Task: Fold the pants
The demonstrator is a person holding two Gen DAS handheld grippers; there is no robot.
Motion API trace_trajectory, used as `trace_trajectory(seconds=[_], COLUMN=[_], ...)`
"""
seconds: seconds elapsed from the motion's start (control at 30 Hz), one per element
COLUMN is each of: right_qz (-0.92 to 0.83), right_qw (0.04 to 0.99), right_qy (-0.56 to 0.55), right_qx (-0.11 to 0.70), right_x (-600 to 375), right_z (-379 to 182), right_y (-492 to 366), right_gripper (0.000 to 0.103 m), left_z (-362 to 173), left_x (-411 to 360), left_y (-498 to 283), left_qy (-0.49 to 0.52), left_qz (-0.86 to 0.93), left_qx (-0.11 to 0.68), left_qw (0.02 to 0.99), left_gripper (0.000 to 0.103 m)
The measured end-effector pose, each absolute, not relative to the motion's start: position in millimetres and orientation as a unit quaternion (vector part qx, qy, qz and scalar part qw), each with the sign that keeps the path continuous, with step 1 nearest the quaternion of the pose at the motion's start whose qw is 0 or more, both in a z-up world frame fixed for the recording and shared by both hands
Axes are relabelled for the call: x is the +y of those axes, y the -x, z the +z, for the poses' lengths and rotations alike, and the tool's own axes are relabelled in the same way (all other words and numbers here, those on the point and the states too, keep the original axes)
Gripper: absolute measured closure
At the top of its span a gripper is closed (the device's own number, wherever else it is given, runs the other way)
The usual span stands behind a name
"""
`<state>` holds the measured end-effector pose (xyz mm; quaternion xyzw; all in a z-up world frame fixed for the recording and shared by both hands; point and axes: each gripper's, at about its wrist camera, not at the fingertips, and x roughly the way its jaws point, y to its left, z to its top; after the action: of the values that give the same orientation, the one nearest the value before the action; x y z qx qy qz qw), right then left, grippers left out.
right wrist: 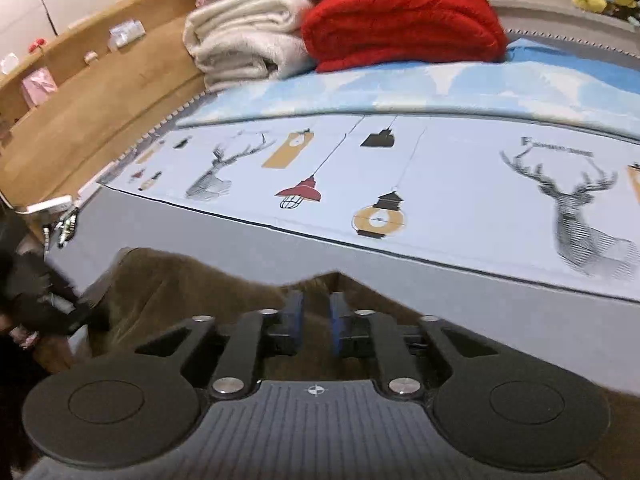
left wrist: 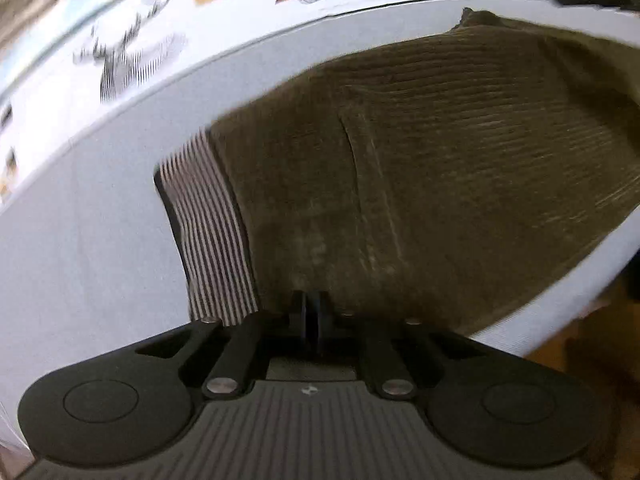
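Note:
Brown corduroy pants (left wrist: pixel 420 184) with a striped waistband (left wrist: pixel 212 232) lie on the grey sheet (left wrist: pixel 88 248) of a bed. My left gripper (left wrist: pixel 311 312) is shut on the near edge of the pants beside the waistband. In the right wrist view the pants (right wrist: pixel 192 292) bunch up in front of the camera. My right gripper (right wrist: pixel 316 320) has its blue pads (right wrist: pixel 335 324) closed on a fold of the brown fabric, which rises between them.
A printed sheet with deer and lamps (right wrist: pixel 400 184) covers the bed beyond the grey strip. Folded white towels (right wrist: pixel 248 40) and a red blanket (right wrist: pixel 400 24) are stacked at the far side. A wooden bed frame (right wrist: pixel 100 104) runs along the left.

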<state>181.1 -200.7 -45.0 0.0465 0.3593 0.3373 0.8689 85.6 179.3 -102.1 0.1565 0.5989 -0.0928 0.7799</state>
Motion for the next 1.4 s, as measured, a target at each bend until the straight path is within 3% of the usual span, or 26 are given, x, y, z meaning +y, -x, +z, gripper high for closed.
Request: trace_trajectory(seconds=[0.07, 0.27, 0.33, 0.4, 0.47, 0.53, 0.6, 0.7, 0.73, 0.77, 0.8, 0.83, 0.87, 0.93, 1.03, 1.17, 1.3, 1.4], right_qz=[0.338, 0.353, 0.36, 0.335, 0.274, 0.247, 0.253, 0.321, 0.339, 0.35, 0.354, 0.358, 0.36, 0.362, 0.354, 0.332, 0.296, 0.219], right_qw=[0.861, 0.83, 0.831, 0.87, 0.888, 0.88, 0.887, 0.872, 0.865, 0.856, 0.851, 0.846, 0.84, 0.837, 0.861, 0.871, 0.889, 0.918], right_qy=[-0.04, 0.011, 0.011, -0.03, -0.085, -0.072, -0.062, -0.095, -0.093, -0.086, -0.075, -0.06, -0.037, 0.006, 0.017, 0.005, 0.031, -0.004], right_qx=[0.378, 0.433, 0.423, 0.362, 0.361, 0.398, 0.382, 0.357, 0.359, 0.37, 0.38, 0.391, 0.404, 0.411, 0.365, 0.363, 0.349, 0.332], right_x=[-179.5, -133.1, -133.2, -147.5, -165.3, -168.5, -169.1, -174.9, -174.6, -171.5, -167.9, -163.6, -156.2, -145.2, -141.1, -142.3, -141.1, -171.7], right_z=[-59.8, -103.6, -102.5, -88.4, -92.9, -106.9, -97.9, -75.6, -73.5, -75.2, -79.0, -83.8, -90.8, -97.5, -91.0, -92.6, -90.1, -74.3], right_y=[-203.9, -240.4, -244.7, -250.2, -267.2, -275.3, -269.3, -256.0, -252.9, -250.0, -248.8, -246.8, -244.8, -239.0, -231.6, -233.3, -227.5, -233.5], right_gripper=[0.052, 0.054, 0.077, 0.103, 0.103, 0.103, 0.103, 0.094, 0.088, 0.069, 0.058, 0.057, 0.058, 0.097, 0.098, 0.099, 0.098, 0.098], left_z=[-101.4, -102.3, -102.6, -101.5, -103.3, -107.7, -99.9, -96.5, -93.7, -91.7, -91.5, -91.4, -88.9, -84.1, -64.9, -40.0, -88.6, -82.4], left_x=[185.2, 214.4, 222.5, 231.9, 231.0, 213.4, 214.8, 215.4, 213.7, 211.7, 209.8, 208.5, 206.5, 205.7, 208.0, 215.3, 219.3, 213.5], left_y=[-80.3, -86.9, -84.4, -79.3, -74.2, -83.8, -88.7, -89.8, -89.5, -89.0, -88.8, -88.6, -87.3, -86.7, -86.4, -94.1, -102.4, -97.3], left_qy=[-0.154, -0.111, -0.113, -0.114, -0.114, -0.109, -0.105, -0.106, -0.11, -0.113, -0.114, -0.116, -0.119, -0.117, -0.086, -0.043, -0.106, -0.118], left_qz=[-0.103, -0.111, -0.116, -0.122, -0.128, -0.127, -0.127, -0.127, -0.127, -0.126, -0.125, -0.125, -0.124, -0.123, -0.137, -0.127, -0.059, -0.069], left_qx=[0.591, 0.598, 0.597, 0.598, 0.599, 0.603, 0.602, 0.601, 0.6, 0.599, 0.598, 0.598, 0.597, 0.591, 0.556, 0.491, 0.597, 0.59], left_qw=[0.785, 0.786, 0.786, 0.783, 0.782, 0.78, 0.781, 0.782, 0.782, 0.783, 0.783, 0.784, 0.784, 0.789, 0.815, 0.861, 0.793, 0.796], left_gripper=[0.098, 0.097, 0.097, 0.097, 0.097, 0.097, 0.097, 0.097, 0.097, 0.096, 0.095, 0.095, 0.095, 0.094, 0.094, 0.094, 0.1, 0.098])
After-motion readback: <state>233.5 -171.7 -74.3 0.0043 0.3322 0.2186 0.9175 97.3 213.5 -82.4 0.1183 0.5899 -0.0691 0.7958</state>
